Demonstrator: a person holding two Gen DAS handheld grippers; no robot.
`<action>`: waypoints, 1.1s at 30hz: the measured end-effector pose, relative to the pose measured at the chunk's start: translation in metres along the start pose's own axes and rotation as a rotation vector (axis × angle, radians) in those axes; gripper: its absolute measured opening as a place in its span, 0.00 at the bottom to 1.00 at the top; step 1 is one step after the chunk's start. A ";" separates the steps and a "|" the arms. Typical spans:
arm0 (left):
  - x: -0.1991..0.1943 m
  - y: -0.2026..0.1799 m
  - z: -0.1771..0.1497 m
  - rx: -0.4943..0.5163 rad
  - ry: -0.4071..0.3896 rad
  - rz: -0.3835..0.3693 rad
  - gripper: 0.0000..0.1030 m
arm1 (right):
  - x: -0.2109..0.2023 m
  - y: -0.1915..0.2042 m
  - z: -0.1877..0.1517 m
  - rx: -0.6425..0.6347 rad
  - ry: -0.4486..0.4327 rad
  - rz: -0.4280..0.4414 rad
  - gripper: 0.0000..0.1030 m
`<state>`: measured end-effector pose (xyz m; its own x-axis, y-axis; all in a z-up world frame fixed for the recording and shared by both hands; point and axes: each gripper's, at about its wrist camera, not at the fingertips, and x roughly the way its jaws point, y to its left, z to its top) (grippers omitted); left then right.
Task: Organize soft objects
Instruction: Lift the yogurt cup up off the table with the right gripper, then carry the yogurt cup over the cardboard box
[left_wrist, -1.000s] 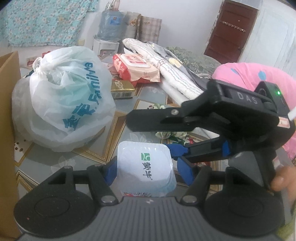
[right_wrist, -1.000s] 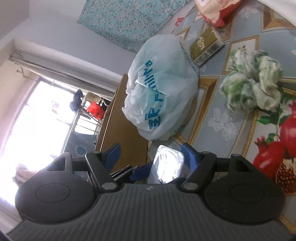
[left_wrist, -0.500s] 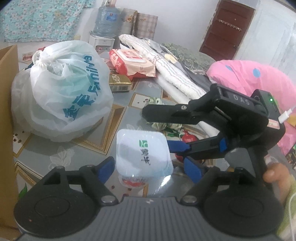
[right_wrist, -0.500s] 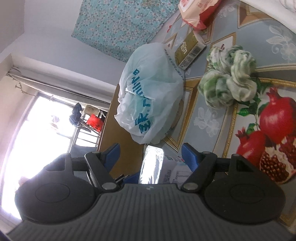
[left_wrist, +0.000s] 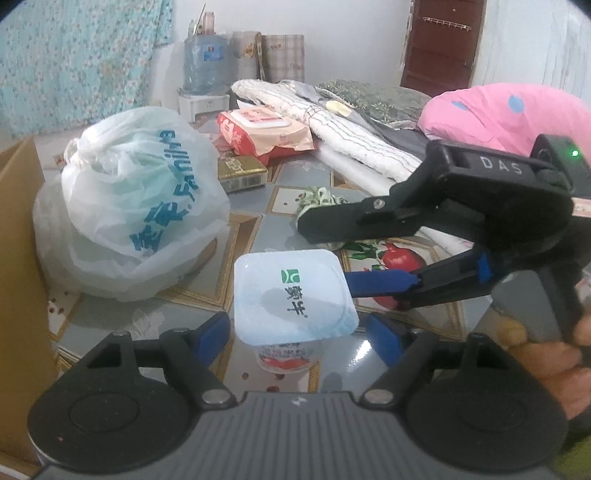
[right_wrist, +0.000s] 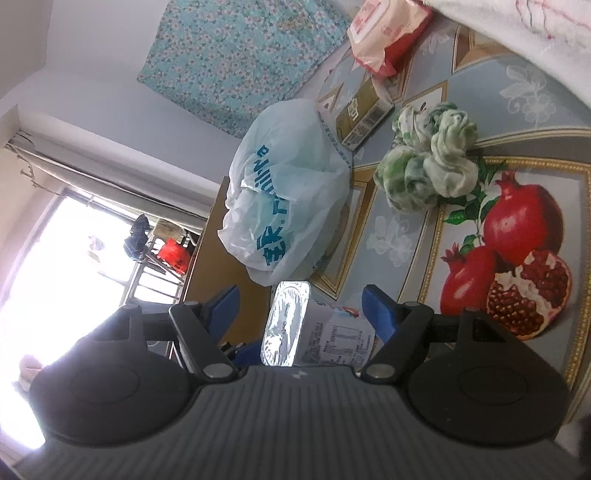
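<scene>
A yogurt cup (left_wrist: 291, 291) with a white foil lid stands on the patterned table (left_wrist: 258, 229), between the blue fingertips of my left gripper (left_wrist: 299, 338). There is a gap on each side, and the jaws are closing. My right gripper (left_wrist: 325, 254) comes in from the right, rolled on its side and open. Its lower blue finger (left_wrist: 384, 282) reaches the cup's edge under the lid. In the right wrist view the cup (right_wrist: 317, 332) sits between that gripper's (right_wrist: 299, 306) fingers, unpressed. A crumpled green-and-white cloth (right_wrist: 428, 173) lies beyond it.
A knotted white plastic bag (left_wrist: 136, 206) fills the left, next to a cardboard box wall (left_wrist: 18, 277). Behind it lie a gold box (left_wrist: 240, 173), a wet-wipes pack (left_wrist: 262, 133), folded bedding (left_wrist: 332, 125) and a pink pillow (left_wrist: 498, 110). A hand (left_wrist: 546, 354) holds the right gripper.
My left jaws have spread away from the cup, which they were pressing a second ago. The right gripper has drawn back to the right.
</scene>
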<state>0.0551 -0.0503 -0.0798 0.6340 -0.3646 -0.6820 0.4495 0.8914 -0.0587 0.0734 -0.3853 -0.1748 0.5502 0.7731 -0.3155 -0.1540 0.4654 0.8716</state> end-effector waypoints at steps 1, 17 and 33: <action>0.001 -0.001 0.001 0.007 -0.005 0.008 0.77 | 0.000 0.001 0.000 -0.006 -0.001 -0.004 0.68; -0.007 -0.001 0.002 0.015 -0.070 0.026 0.63 | 0.006 0.014 -0.010 -0.072 0.001 -0.078 0.26; -0.086 0.017 0.038 -0.014 -0.245 0.150 0.63 | 0.003 0.098 0.004 -0.242 0.010 0.034 0.26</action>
<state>0.0320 -0.0139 0.0057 0.8267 -0.2811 -0.4874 0.3313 0.9433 0.0179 0.0633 -0.3389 -0.0883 0.5334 0.7938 -0.2923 -0.3652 0.5277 0.7669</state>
